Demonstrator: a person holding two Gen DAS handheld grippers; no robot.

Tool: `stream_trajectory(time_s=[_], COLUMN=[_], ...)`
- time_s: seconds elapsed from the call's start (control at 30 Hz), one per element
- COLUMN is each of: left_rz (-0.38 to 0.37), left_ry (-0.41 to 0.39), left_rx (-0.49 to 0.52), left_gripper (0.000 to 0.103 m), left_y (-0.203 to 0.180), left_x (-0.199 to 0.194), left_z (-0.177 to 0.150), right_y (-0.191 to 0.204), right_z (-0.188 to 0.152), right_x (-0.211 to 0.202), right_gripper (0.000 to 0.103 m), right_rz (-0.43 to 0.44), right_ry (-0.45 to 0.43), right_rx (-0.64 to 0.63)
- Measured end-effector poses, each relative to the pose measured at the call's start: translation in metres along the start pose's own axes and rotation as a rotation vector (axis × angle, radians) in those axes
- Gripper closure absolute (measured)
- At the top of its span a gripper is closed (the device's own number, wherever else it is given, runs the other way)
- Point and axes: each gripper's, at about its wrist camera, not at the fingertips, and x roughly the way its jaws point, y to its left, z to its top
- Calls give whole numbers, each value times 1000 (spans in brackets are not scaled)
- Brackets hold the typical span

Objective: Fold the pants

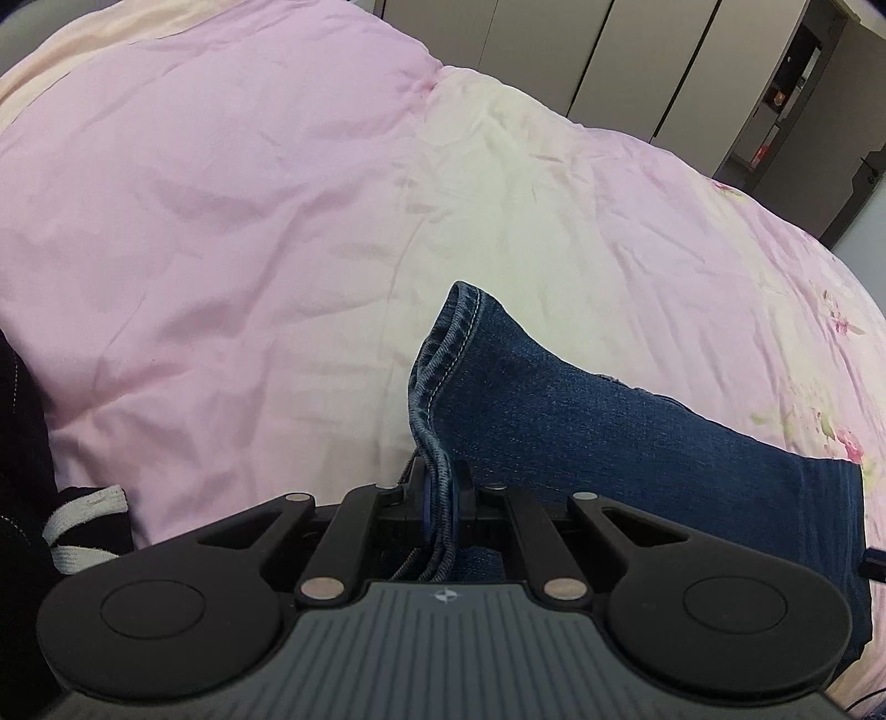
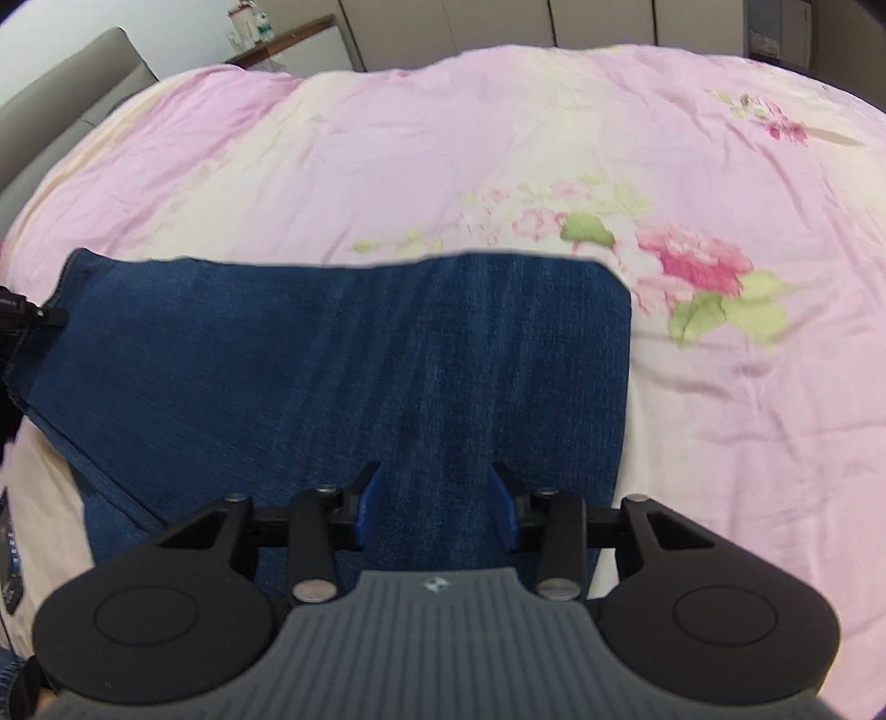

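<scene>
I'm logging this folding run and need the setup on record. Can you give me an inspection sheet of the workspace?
Surface: bed with pink floral quilt, wrinkled.
Job's things: blue jeans lying on the quilt, hem end lifted.
Clutter: dark garment with white drawstring at the left edge.
Grippers: left gripper shut on the hem; right gripper open over the jeans.
Cables: nothing seen.
Surroundings: wardrobe doors, grey headboard.
</scene>
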Motion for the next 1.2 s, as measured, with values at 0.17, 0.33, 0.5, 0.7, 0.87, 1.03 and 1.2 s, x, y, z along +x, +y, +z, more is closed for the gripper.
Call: stream_trajectory(time_s=[0.17, 0.33, 0.5, 0.7, 0.87, 1.03, 1.2], left_rz=[23, 34, 36, 31, 35, 50, 54], left_ry=[13, 28, 42, 55, 56, 55, 56], left_rx=[18, 22, 24, 29, 28, 28, 38], left_gripper=[97, 97, 97, 97, 97, 97, 97], left_y=[-5, -7, -7, -7, -7, -9, -12], left_x=[0, 3, 6, 9, 11, 12, 11], left_z=[1, 4, 6, 8, 6, 6, 7], right_y=[-20, -28, -15, -19, -21, -9, 0], right_z=[46, 101, 133, 136, 132, 132, 118], right_x=[-8, 27, 70, 96, 92, 96, 93], right_gripper=[55, 49, 49, 64, 50, 46, 69], right_rz=[-83, 67, 156, 239, 258, 281, 304], right_ry=[-48, 64, 294, 449, 426, 424, 456], right_rx=[-55, -273, -565, -636, -676, -735, -847])
